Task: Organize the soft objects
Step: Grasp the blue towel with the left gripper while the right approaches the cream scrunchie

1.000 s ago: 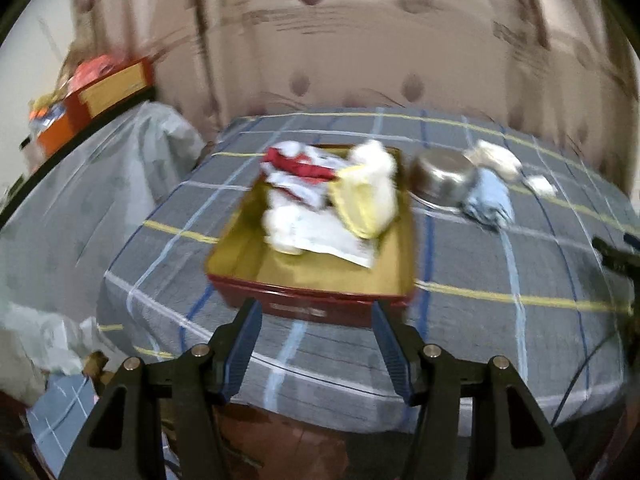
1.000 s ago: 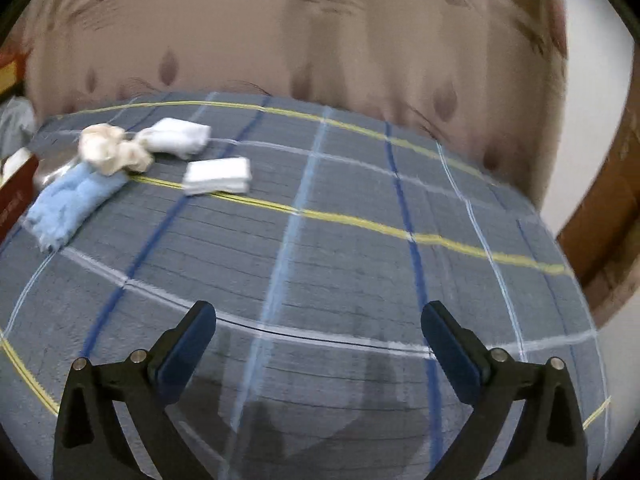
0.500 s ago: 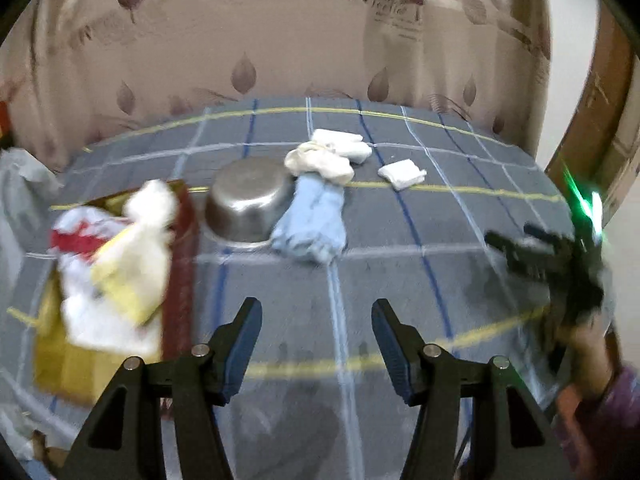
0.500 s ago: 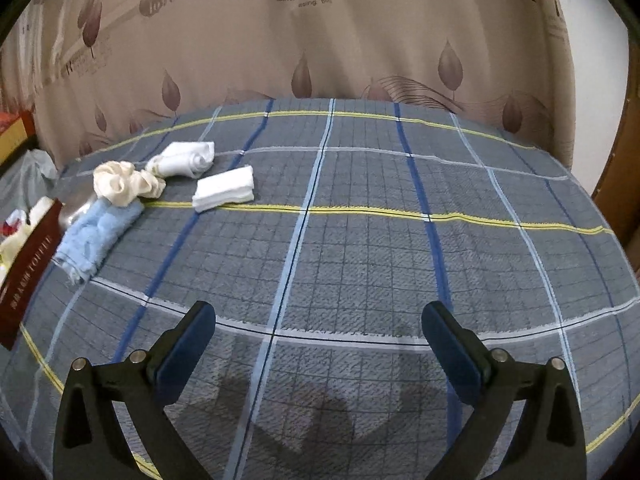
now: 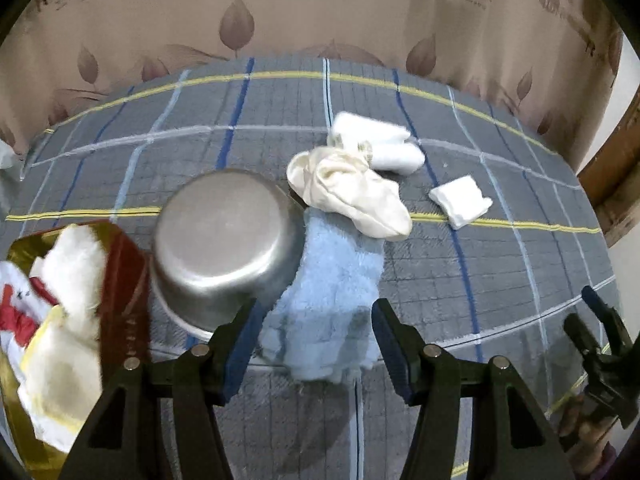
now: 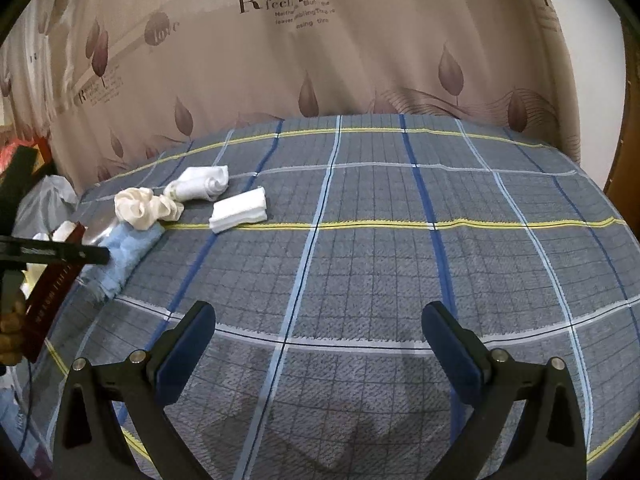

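From the left wrist, the left gripper (image 5: 316, 344) has its fingers apart and empty, the blue towel (image 5: 332, 280) lying just beyond and between them. Left of the fingers, the tin box (image 5: 124, 280) already holds several soft pieces; an upturned steel bowl (image 5: 224, 240), cream cloth (image 5: 352, 192), rolled white cloth (image 5: 380, 144) and folded white pad (image 5: 460, 200) remain out. From the right wrist, the right gripper (image 6: 320, 344) gapes wide over the bare plaid bedcover (image 6: 400, 260), a leaf-print curtain (image 6: 320, 60) beyond.

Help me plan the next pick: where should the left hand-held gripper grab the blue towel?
Grip the blue towel at its bunched near end, coming from above: that end lies free between the open left hand-held gripper fingers, while the far end sits under the cream cloth.
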A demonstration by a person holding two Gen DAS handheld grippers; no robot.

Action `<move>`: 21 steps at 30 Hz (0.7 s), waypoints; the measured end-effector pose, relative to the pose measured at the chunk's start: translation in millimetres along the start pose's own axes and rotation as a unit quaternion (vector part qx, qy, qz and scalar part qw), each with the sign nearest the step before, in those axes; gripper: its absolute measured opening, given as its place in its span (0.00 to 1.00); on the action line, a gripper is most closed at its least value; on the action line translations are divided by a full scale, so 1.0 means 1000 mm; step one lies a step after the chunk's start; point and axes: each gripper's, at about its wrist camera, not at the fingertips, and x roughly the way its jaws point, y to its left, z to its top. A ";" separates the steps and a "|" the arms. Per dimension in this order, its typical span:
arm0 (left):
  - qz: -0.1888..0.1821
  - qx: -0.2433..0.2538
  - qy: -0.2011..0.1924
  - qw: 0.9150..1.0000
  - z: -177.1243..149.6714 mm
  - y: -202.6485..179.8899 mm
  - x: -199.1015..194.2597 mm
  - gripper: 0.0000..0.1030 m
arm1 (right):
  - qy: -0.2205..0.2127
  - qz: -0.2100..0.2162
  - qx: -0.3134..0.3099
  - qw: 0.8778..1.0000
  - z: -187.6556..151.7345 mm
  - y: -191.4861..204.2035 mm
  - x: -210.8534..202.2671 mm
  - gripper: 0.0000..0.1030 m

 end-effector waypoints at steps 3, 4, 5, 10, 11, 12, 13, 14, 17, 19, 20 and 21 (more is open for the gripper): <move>-0.007 0.004 0.017 1.000 0.001 -0.003 0.014 0.57 | -0.005 0.003 0.007 1.000 0.000 -0.002 -0.001 1.00; -0.008 0.005 0.020 1.000 0.000 -0.005 0.016 0.57 | -0.006 0.003 0.008 1.000 0.001 -0.002 -0.001 1.00; -0.008 0.007 0.026 1.000 0.000 -0.007 0.020 0.57 | -0.008 0.005 0.012 1.000 0.001 -0.004 -0.002 1.00; -0.027 -0.001 0.011 1.000 -0.007 -0.010 0.021 0.18 | -0.017 0.004 0.032 0.999 0.002 -0.011 -0.004 1.00; -0.028 -0.009 0.006 1.000 -0.008 -0.009 0.019 0.17 | -0.018 0.005 0.035 0.999 0.002 -0.012 -0.004 1.00; -0.031 -0.017 -0.001 0.999 -0.010 -0.008 0.016 0.17 | -0.018 0.005 0.036 0.999 0.002 -0.012 -0.004 1.00; -0.033 -0.023 -0.008 0.999 -0.013 -0.009 0.012 0.16 | -0.017 0.005 0.036 0.999 0.002 -0.012 -0.004 1.00; -0.033 -0.029 -0.014 0.999 -0.018 -0.009 0.006 0.16 | -0.017 0.005 0.036 0.999 0.002 -0.012 -0.004 1.00; -0.059 -0.060 -0.022 0.996 -0.040 -0.009 -0.011 0.16 | -0.017 0.005 0.037 0.999 0.002 -0.013 -0.003 1.00; -0.076 -0.078 -0.027 0.994 -0.061 -0.012 -0.026 0.16 | -0.016 0.005 0.038 0.999 0.001 -0.013 -0.003 1.00; -0.078 -0.081 -0.031 0.993 -0.069 -0.013 -0.031 0.16 | -0.016 0.005 0.038 0.999 0.001 -0.013 -0.002 1.00; -0.083 -0.083 -0.035 0.992 -0.078 -0.013 -0.037 0.16 | -0.015 0.004 0.038 0.999 0.001 -0.013 -0.003 1.00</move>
